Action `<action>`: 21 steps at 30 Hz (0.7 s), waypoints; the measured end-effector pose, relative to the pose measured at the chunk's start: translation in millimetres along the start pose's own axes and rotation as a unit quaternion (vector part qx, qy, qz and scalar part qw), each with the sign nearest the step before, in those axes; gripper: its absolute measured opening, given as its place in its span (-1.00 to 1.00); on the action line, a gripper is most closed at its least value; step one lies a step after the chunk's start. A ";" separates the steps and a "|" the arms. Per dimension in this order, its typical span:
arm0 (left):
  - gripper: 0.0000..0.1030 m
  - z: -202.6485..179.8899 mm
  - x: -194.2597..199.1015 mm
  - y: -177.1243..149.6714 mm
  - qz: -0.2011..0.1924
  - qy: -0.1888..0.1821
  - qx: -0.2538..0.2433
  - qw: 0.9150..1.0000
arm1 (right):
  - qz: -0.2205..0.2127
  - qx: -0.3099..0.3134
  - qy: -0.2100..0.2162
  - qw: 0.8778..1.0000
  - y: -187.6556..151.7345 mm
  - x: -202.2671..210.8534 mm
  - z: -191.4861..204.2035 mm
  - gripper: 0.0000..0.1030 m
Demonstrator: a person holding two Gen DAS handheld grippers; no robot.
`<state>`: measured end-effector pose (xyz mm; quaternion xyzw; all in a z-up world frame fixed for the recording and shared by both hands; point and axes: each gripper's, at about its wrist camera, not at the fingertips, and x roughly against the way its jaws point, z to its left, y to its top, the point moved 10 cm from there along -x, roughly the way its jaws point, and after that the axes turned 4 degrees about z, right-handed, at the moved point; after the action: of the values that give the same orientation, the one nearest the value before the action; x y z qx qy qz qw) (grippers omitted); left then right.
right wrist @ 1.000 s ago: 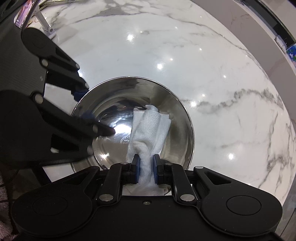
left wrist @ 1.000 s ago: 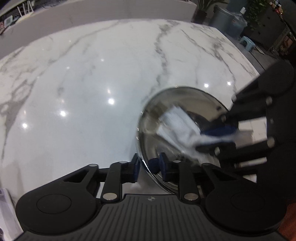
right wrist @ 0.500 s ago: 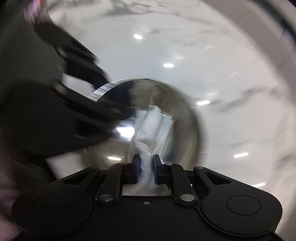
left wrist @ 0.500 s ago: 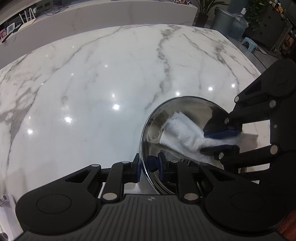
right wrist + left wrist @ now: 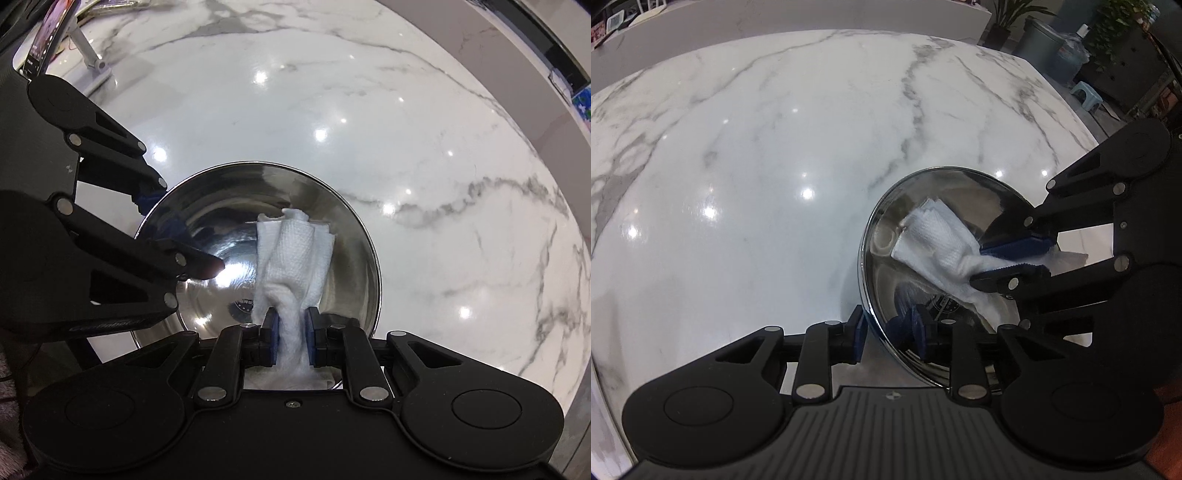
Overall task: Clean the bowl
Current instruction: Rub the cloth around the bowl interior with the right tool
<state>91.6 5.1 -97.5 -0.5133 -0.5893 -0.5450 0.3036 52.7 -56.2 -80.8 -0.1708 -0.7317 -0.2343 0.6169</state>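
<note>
A round, shiny stainless-steel bowl [image 5: 258, 251] is seen resting on the white, grey-veined marble tabletop [image 5: 757, 184], near the table's edge. The bowl's rim is straddled by the left gripper [image 5: 888, 332], 1 blue pad outside the wall and 1 inside; its jaws have just been opening, and the outer pad is seen standing off the wall. A crumpled white paper towel [image 5: 291, 266] is clamped tightly between the 2 blue pads of the right gripper [image 5: 291, 334], its free end being laid against the bowl's inner wall, opposite the left gripper.
</note>
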 end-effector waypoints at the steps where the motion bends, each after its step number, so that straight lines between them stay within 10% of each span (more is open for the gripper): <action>1: -0.63 0.6 0.6 1.7 -0.004 0.002 -0.001 1.000 | 0.002 0.000 -0.002 1.000 -1.3 0.3 1.1 -0.75; 13: -0.72 4.3 0.9 20.4 -0.034 0.028 -0.003 0.999 | -0.006 -0.058 0.123 0.991 -7.1 8.7 35.7 -0.74; 21: -0.72 3.2 0.6 19.7 -0.038 0.034 -0.015 0.999 | 0.009 -0.018 0.066 0.998 -15.9 6.9 40.0 -0.75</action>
<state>110.4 5.9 -91.2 -0.4765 -0.5897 -0.5815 0.2950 10.0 -47.5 -81.3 -0.1728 -0.6836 -0.2527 0.6625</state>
